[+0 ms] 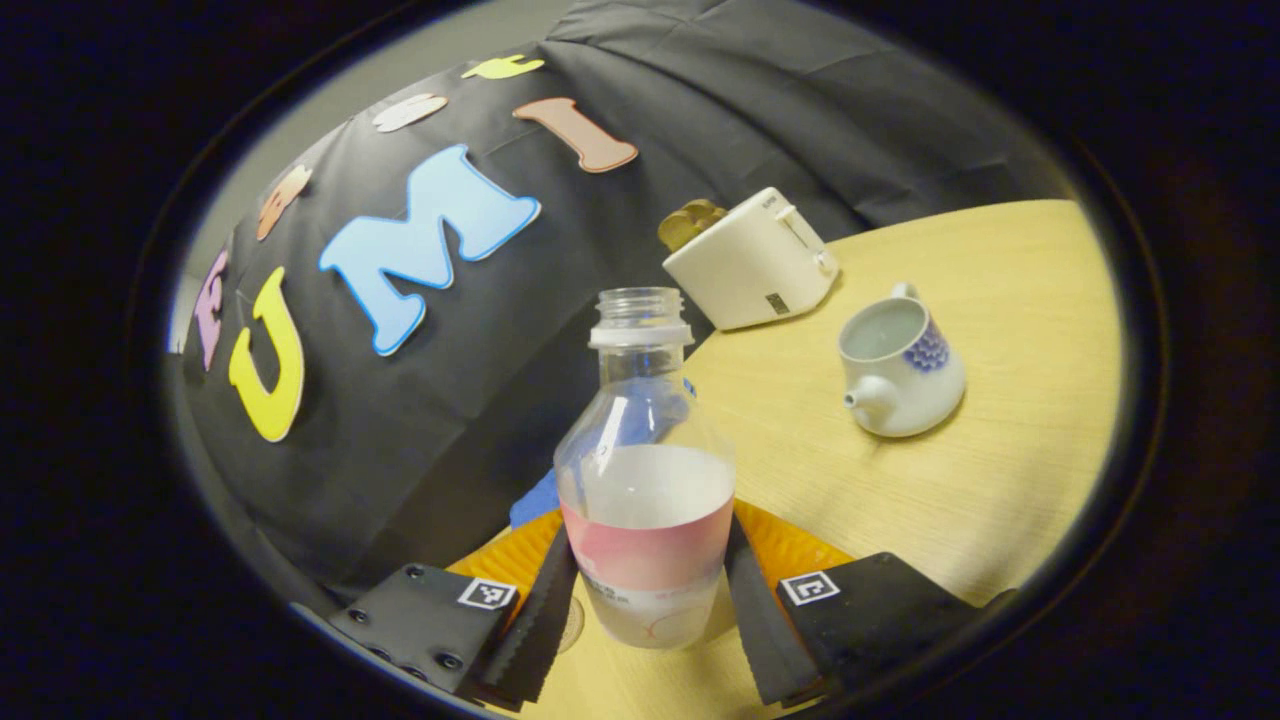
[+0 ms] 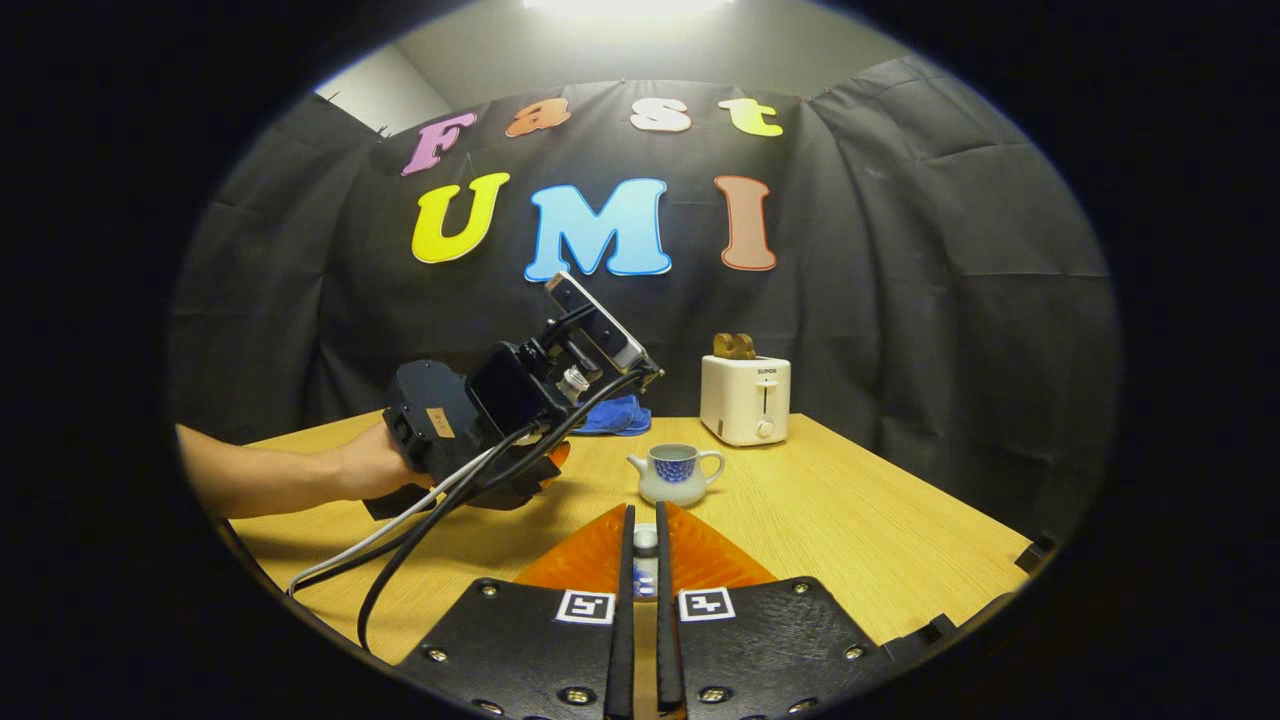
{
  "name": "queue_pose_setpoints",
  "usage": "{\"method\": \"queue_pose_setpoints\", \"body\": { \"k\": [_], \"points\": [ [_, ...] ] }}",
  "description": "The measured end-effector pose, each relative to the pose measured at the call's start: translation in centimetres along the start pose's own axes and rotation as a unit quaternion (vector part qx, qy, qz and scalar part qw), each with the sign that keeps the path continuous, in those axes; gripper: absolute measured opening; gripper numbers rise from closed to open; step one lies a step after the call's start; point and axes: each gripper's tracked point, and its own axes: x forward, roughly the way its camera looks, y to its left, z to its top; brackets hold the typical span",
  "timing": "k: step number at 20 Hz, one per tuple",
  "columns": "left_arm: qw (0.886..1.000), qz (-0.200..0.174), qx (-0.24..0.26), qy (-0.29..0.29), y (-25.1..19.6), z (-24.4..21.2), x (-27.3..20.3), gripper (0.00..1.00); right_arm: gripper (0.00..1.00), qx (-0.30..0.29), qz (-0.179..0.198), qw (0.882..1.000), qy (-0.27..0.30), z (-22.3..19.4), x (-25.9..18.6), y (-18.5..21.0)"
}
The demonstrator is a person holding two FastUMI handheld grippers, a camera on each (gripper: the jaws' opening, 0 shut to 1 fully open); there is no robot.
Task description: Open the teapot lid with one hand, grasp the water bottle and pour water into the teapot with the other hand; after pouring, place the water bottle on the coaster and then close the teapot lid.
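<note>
A clear uncapped water bottle (image 1: 645,480) with a pink label, about half full, stands between the fingers of my left gripper (image 1: 650,560), which is shut on it. The white teapot (image 1: 900,370) with a blue pattern sits lidless on the wooden table, to the right of and beyond the bottle. In the right gripper view the same teapot (image 2: 673,475) is straight ahead. My right gripper (image 2: 645,515) is shut on the small teapot lid (image 2: 645,545), held back from the pot. A hand (image 2: 365,465) holds the left gripper (image 2: 540,470) tilted, left of the teapot.
A white toaster (image 2: 745,400) with toast in it stands at the back of the table (image 2: 850,520), behind the teapot. A blue cloth (image 2: 612,415) lies at the back left. Black cables (image 2: 430,520) hang from the left gripper toward the table's front.
</note>
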Motion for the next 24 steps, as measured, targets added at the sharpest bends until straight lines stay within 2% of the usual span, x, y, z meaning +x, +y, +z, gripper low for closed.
{"method": "queue_pose_setpoints", "body": {
  "k": [5, 12, 17, 24],
  "points": [
    [0.997, -0.008, 0.075, 0.009, -1.6, 0.7, 0.6, 0.87, 0.09, 0.007, -0.009, 1.0, 0.006, -0.6, -0.3, -1.2],
    [0.988, -0.008, 0.154, 0.031, -2.3, 0.6, 1.5, 0.87, 0.09, 0.013, -0.013, 1.0, 0.008, -1.1, -0.5, -2.0],
    [0.971, -0.009, 0.236, 0.04, -2.9, 1.6, 2.4, 0.87, 0.09, 0.018, -0.015, 1.0, 0.011, -1.4, -0.4, -2.5],
    [0.948, -0.002, 0.317, 0.04, -3.3, 2.5, 2.5, 0.87, 0.09, 0.023, -0.02, 0.999, 0.016, -1.8, -0.3, -3.3]
  ]
}}
